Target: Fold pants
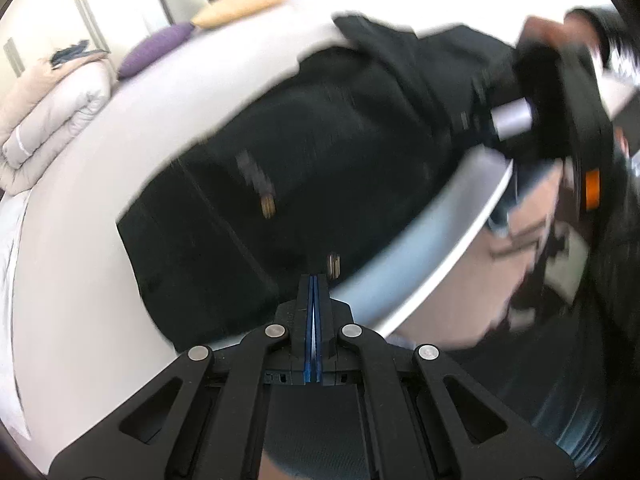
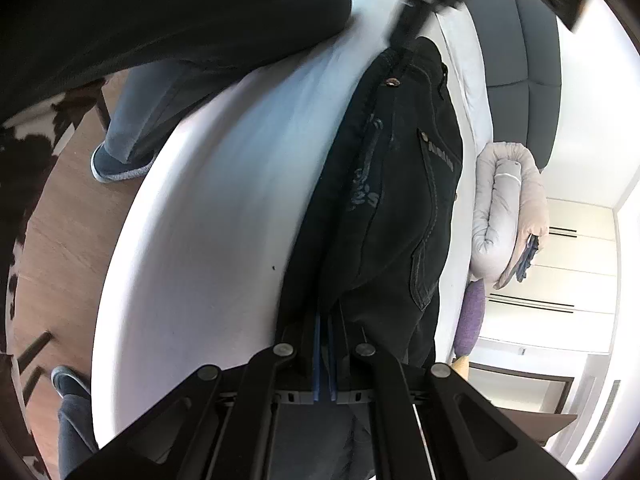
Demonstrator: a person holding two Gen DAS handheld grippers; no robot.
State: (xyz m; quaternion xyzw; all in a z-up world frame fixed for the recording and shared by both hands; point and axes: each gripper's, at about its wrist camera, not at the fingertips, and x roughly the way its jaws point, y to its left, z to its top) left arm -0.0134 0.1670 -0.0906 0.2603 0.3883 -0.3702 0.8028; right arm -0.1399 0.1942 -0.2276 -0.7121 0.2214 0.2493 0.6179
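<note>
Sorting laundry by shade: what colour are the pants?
Black pants, with faint blue stitching; clearest in the right wrist view.

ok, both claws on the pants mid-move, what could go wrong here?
1. The left claw looks shut on only a thin edge of the black jeans; a tug could slip it free.
2. The jeans lie near the white bed edge; they might slide toward the floor.
3. The right claw grips bunched denim, so the fold may come out uneven.
</note>
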